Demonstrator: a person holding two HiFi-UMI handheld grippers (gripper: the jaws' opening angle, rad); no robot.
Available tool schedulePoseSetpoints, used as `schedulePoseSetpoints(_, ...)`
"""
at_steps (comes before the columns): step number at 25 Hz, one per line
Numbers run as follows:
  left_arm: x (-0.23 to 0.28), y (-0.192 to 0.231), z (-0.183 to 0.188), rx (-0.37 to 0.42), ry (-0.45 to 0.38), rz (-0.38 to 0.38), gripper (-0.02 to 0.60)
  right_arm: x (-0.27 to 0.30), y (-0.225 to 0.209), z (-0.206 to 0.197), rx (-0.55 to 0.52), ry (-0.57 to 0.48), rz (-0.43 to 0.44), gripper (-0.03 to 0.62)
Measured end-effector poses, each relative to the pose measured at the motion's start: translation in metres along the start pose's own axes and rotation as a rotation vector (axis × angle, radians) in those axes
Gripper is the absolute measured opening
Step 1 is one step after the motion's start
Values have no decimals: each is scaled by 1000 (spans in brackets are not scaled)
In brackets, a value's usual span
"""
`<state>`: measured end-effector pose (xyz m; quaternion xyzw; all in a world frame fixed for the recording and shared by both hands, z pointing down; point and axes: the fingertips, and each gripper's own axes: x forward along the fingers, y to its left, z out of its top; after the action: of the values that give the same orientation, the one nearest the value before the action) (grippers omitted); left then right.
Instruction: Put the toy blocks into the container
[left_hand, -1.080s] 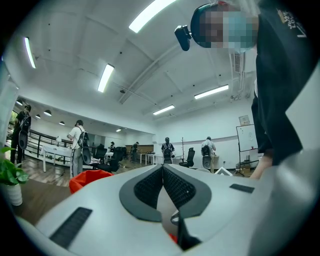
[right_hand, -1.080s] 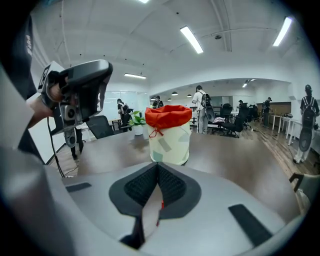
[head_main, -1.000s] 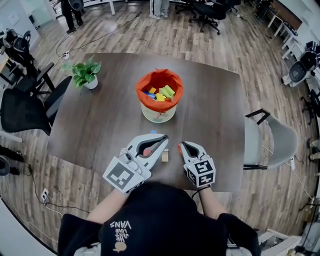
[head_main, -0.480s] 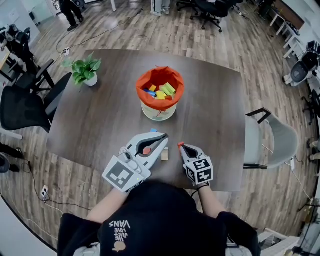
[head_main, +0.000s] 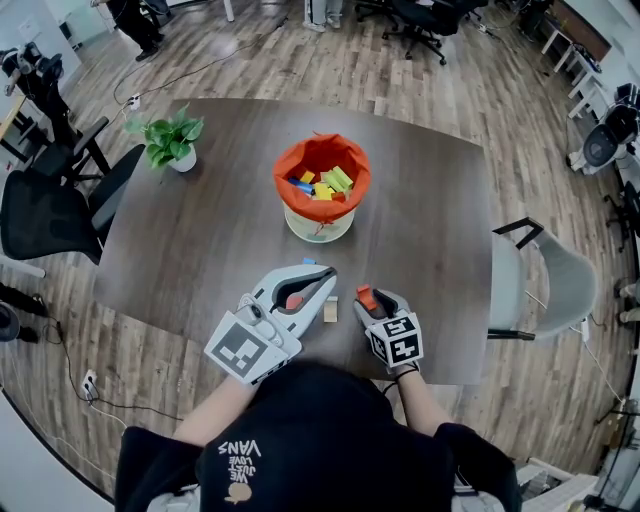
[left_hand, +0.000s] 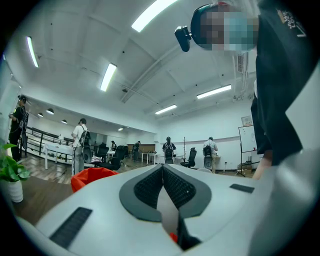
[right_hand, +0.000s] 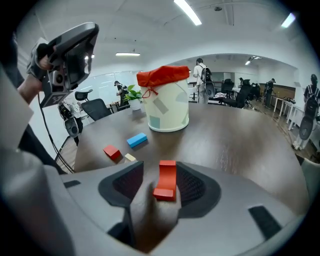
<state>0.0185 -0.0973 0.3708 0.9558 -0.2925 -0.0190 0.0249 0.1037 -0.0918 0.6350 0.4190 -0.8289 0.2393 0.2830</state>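
Observation:
A white container with an orange liner stands mid-table with several coloured blocks inside; it also shows in the right gripper view. My right gripper is low at the near edge. Its jaws have just been opening, and a red arch block lies between them, clear of the left pad. A red block, a blue block and a small beige block lie on the table further left. My left gripper hovers over them, shut and empty.
A potted plant stands at the table's far left corner. A black chair is left of the table and a grey chair is on the right. Several people stand far back in the room.
The right gripper has sunk toward the table and its jaws have spread apart around the red arch block. The left gripper has kept still.

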Motion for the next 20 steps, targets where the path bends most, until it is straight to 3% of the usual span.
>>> schedulePoseSetpoints(1, 0, 0, 0, 0, -1, -1, 12, 1, 0, -3, 2, 22, 2, 201)
schedulePoseSetpoints(4, 1, 1, 0, 0, -3, -4, 12, 4, 1, -11, -6, 73, 6, 224)
schedulePoseSetpoints(20, -2, 2, 0, 3, 1, 6, 12, 13, -7, -32, -30, 190, -14, 227)
